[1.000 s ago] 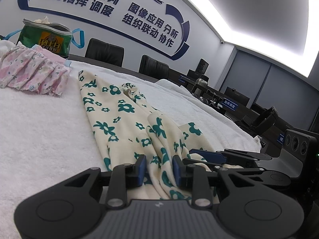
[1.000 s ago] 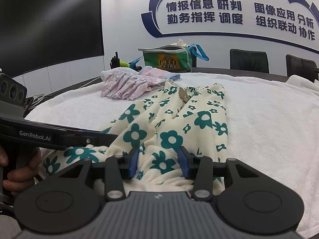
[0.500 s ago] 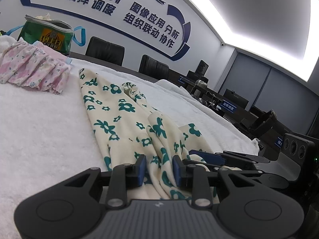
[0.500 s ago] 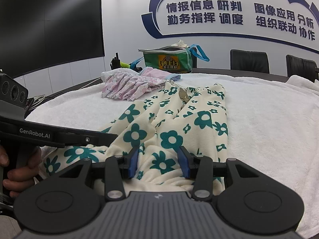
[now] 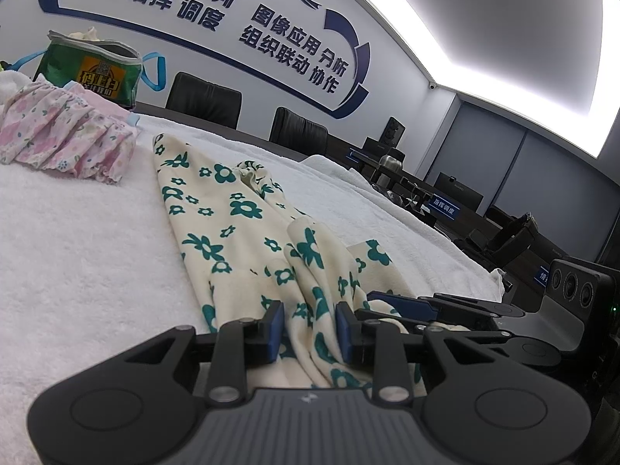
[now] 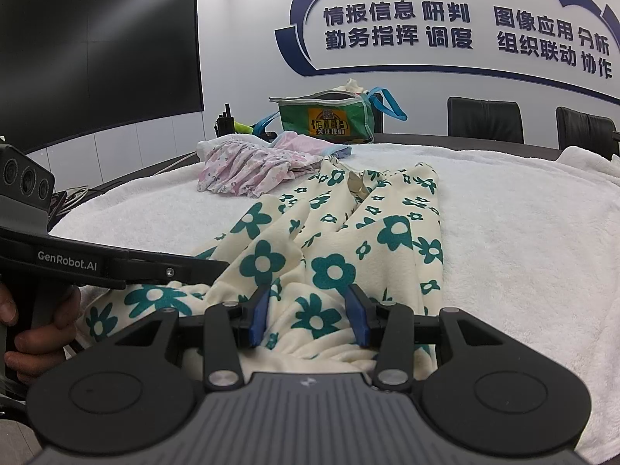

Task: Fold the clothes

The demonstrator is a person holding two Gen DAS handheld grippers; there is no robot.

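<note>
Next to nothing moved since a second ago: both grippers parked in the same spot, same cloth between the pads, same lie of the fabric.

At the far end of the white towel (image 5: 77, 271) covering the table, a green bag (image 5: 89, 69) with blue handles, open at the top, something pale and crumpled (image 5: 87, 34) poking out. The rest of its contents hidden. Just in front of the bag, a heap of pink clothing (image 5: 58, 131), not in the bag but on the towel.

Only from the right wrist: a big dark wall screen (image 6: 97, 46), a black handheld radio (image 6: 226, 120) standing left of the bag, and a hand (image 6: 35, 333) wrapped round the handle of the left gripper (image 6: 221, 267). Only from the left wrist: the room's right side, with rows of desks and a monitor (image 5: 457, 190), plus the right gripper (image 5: 383, 300) seen side-on, cream fabric caught between its fingers. Black chairs (image 5: 203, 97) behind the table in both.

Flowered garment (image 5: 232, 232), cream with green flowers, stretched lengthwise down the towel, far end just beside the pink heap, near end gathered up off the table into both grippers. Left gripper (image 5: 310, 329): jaws narrow, clamped on a bunched fold. Right gripper (image 6: 308, 317): jaws somewhat wider, closed on a thicker gather of the same near edge.
</note>
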